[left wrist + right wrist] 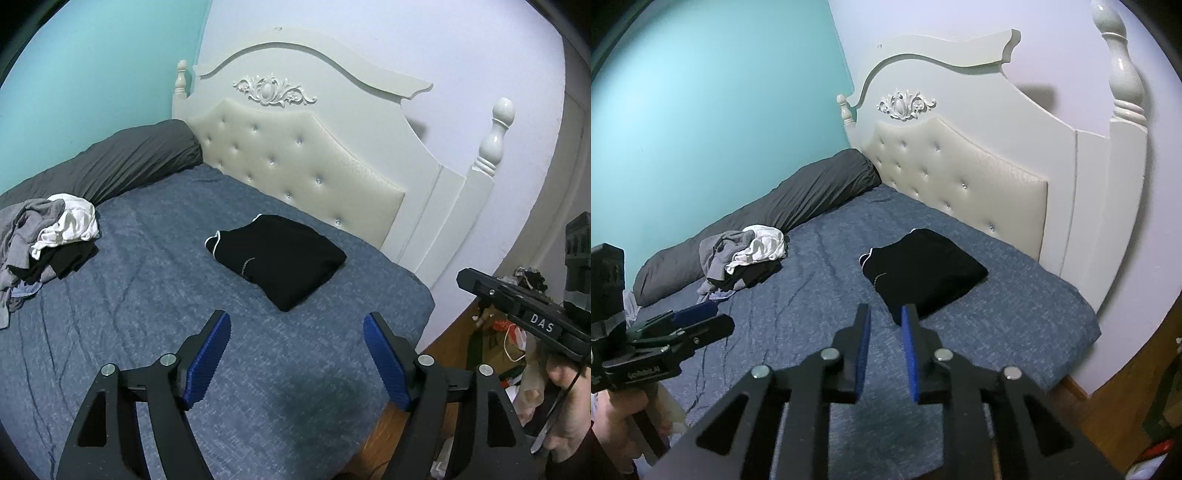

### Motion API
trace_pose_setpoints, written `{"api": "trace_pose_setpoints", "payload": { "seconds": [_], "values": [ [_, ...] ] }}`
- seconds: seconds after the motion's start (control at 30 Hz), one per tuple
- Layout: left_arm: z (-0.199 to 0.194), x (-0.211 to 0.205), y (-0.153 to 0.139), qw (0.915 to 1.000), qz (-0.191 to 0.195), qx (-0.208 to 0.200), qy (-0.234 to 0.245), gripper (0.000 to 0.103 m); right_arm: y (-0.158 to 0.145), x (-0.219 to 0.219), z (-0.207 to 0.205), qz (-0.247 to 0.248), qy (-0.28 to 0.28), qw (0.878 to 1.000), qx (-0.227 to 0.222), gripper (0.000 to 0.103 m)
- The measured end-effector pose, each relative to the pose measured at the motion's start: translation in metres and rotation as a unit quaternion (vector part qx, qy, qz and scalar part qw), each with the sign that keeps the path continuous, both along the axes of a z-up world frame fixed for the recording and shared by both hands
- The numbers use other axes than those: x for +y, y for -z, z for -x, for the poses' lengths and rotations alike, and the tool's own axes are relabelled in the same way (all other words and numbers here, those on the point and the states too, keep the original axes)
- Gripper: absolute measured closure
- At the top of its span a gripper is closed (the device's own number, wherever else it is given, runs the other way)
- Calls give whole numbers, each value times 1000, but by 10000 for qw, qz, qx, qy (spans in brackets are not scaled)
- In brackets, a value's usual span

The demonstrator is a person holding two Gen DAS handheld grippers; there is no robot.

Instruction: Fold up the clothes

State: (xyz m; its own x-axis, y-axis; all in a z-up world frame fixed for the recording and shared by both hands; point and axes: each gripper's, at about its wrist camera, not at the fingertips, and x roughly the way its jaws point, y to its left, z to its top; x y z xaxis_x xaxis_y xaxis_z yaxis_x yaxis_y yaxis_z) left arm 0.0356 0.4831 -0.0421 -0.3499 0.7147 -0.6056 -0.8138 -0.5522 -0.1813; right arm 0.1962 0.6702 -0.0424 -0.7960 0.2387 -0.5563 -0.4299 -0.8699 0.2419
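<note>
The left gripper (297,325) is hovering above the blue bedspread (155,295), its blue-padded fingers (207,358) spread wide with nothing between them, pointing toward the headboard (295,158). The right gripper (885,317) is also hanging over the bed near its edge, aimed the same way, its fingers (862,350) standing close together with only a narrow gap and gripping nothing. In the left wrist view the right gripper is showing at the far right edge, level and out past the side of the mattress, with the person's hand (569,398) wrapping its handle from below. A folded black garment (277,258) is lying flat on the bedspread just ahead of both grippers, near the headboard, touched by neither. A heap of unfolded clothes (48,243), grey, white and black, is sitting well apart to the left, beside a long grey pillow (122,162) lying along the teal wall (92,74).
</note>
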Motion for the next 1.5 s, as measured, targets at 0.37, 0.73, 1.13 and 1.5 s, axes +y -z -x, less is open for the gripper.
{"api": "trace_pose_setpoints", "payload": {
  "seconds": [0.37, 0.73, 1.13, 1.5],
  "values": [
    [-11, -20, -2, 9999, -63, 133, -9, 10, -4, -24, -22, -45, 72, 9999, 90, 51],
    [-20, -31, -1, 9997, -136, 193, -92, 0, 0, -36, -35, -63, 316, 9995, 77, 31],
    [-29, -43, -2, 9996, -110, 238, -135, 0, 2, -42, -51, -179, 640, 9978, 80, 10],
    [-34, -53, 1, 9993, -29, 303, -198, 0, 9, -54, -58, -292, 725, 9969, -6, 2]
  ]
}}
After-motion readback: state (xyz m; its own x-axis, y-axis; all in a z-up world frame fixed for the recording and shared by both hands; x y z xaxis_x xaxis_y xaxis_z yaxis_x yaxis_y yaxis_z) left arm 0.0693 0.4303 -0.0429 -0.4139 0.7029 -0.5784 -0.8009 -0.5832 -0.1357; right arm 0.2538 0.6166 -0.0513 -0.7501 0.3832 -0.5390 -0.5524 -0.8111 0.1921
